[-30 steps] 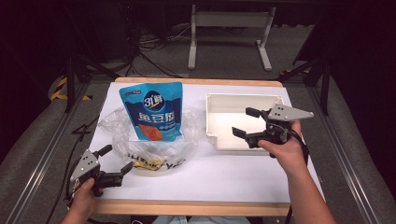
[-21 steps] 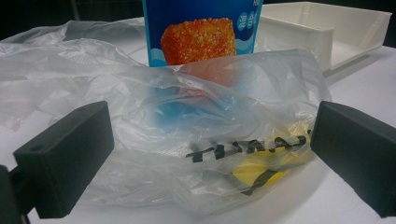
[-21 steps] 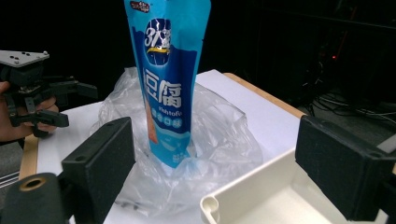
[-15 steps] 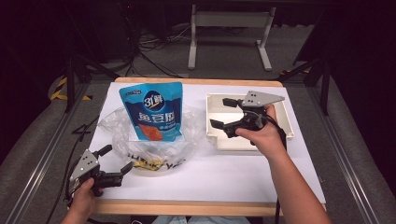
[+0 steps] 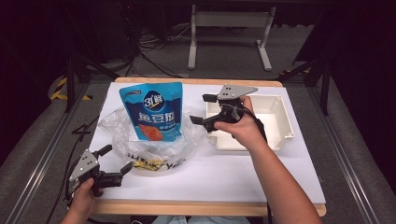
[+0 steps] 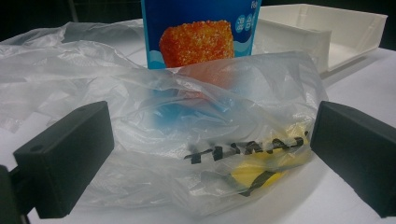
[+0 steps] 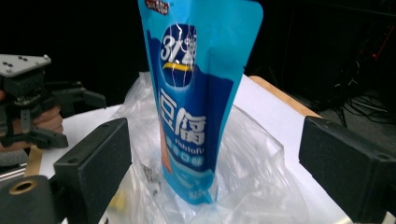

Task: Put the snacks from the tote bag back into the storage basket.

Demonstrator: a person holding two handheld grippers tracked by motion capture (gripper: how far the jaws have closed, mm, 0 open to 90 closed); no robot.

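Blue pouch, one, in one clear plastic bag, one white tray, two grippers, left gripper, right gripper, both agape.

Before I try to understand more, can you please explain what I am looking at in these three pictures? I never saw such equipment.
There is no robot here. A person sits at a white table and holds a hand tool in each hand; each tool ends in two black jaws, the tongs.

The high view looks down from above the person. The left tongs are near the bottom left, and the right tongs are up in the middle. The other two pictures come from small cameras on the tools, looking out between their jaws.

On the table stands a blue snack pouch inside a crumpled clear plastic bag. Beside it lies a shallow white tray.

Both tongs are open and hold nothing. The right ones point at the pouch, the left ones at the bag.
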